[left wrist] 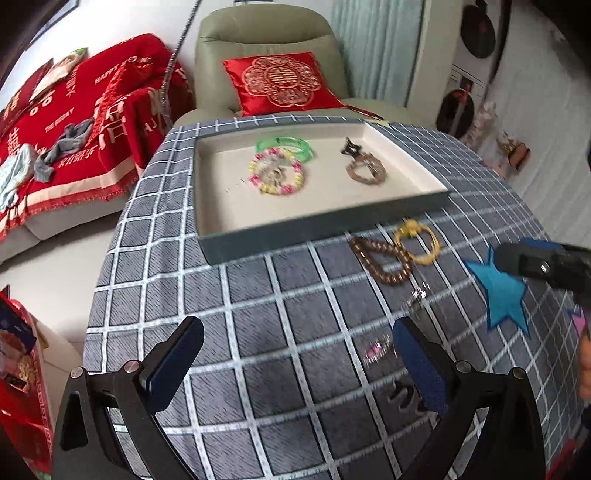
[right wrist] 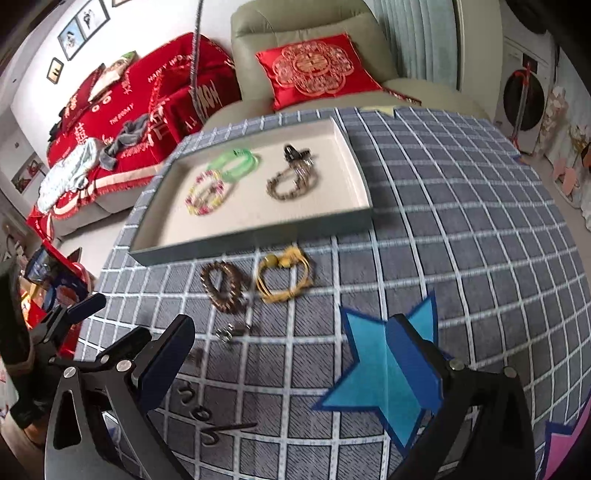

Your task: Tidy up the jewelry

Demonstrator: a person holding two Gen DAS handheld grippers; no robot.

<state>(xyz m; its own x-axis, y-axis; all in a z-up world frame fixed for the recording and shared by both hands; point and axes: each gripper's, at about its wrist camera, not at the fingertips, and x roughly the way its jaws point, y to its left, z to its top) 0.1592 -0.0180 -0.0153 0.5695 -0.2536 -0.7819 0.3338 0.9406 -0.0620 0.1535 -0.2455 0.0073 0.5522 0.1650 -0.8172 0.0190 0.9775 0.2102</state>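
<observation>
- Above the checked tablecloth (left wrist: 258, 314), we see our left gripper (left wrist: 295, 354) and right gripper (right wrist: 291, 354) spread wide, both empty.
- Brown bead bracelet (right wrist: 223, 286) touches the yellow bracelet (right wrist: 284, 277), just before the tray (right wrist: 255, 242).

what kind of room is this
Most likely a home living room: a green armchair with a red embroidered cushion, a sofa under a red throw, and framed pictures on the wall.

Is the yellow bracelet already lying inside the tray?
No, the yellow bracelet lies on the checked cloth just outside the tray, beside the brown bead bracelet.
</observation>
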